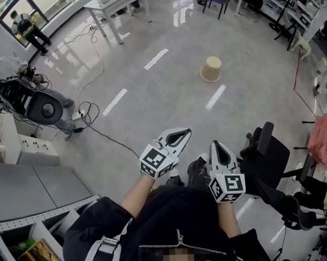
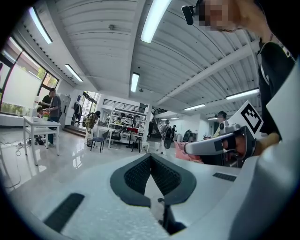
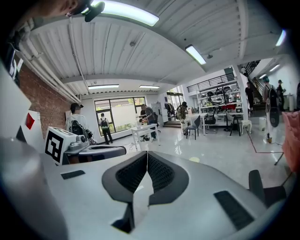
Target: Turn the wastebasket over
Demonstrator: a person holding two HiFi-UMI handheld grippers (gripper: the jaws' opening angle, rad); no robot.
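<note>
Head view: wastebasket (image 1: 211, 69) stands upright on the floor, upper centre, well apart from both grippers. The right gripper (image 1: 216, 146) lies straight below it, the left gripper (image 1: 181, 135) lower left.
Left gripper view: jaws together, empty.
Right gripper view: jaws together, empty.

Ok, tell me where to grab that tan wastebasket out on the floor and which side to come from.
Take the wastebasket by the flared lip at the floor, from the near side. It seems to stand mouth down, narrow closed end up, so no open rim shows on top to pinch. The left claw and the right claw are shut: open one first.
</note>
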